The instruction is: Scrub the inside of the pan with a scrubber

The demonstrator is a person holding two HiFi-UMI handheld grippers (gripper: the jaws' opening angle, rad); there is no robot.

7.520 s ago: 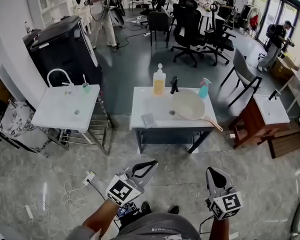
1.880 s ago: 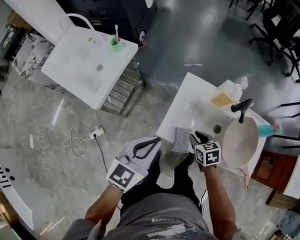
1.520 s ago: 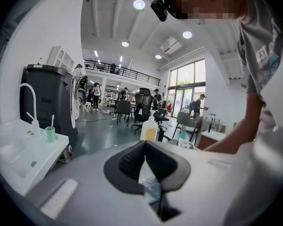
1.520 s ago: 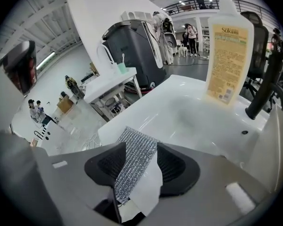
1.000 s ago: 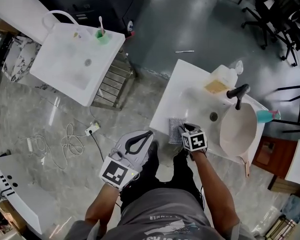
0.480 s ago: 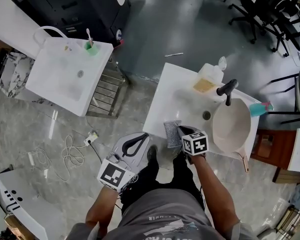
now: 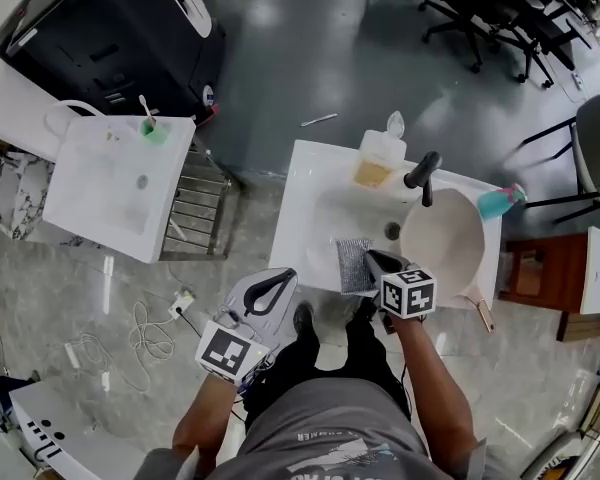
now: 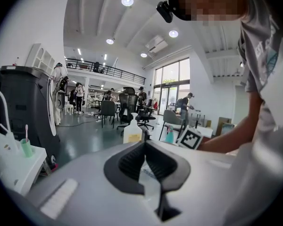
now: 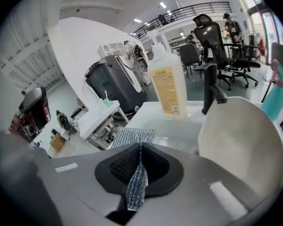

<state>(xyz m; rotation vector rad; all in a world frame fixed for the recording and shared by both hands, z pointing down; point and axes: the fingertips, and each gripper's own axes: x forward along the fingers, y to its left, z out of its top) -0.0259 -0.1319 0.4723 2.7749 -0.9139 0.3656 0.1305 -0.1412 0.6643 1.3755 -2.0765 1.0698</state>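
A grey woven scrubber hangs over the front edge of the white sink table, pinched at one edge by my right gripper. Its jaws have just been closing and are now shut on the scrubber. In the right gripper view the scrubber runs between the pads of that gripper. The cream pan leans in the sink just right of that gripper, its inside facing me. My left gripper is held lower left, off the table, shut and empty.
A soap bottle, a black faucet and a teal spray bottle stand along the table's far side. A second white sink and a black machine are at the left. Cables lie on the floor.
The right gripper has shut on the scrubber's edge and lifted it off the table toward the pan. The left gripper has shifted slightly.
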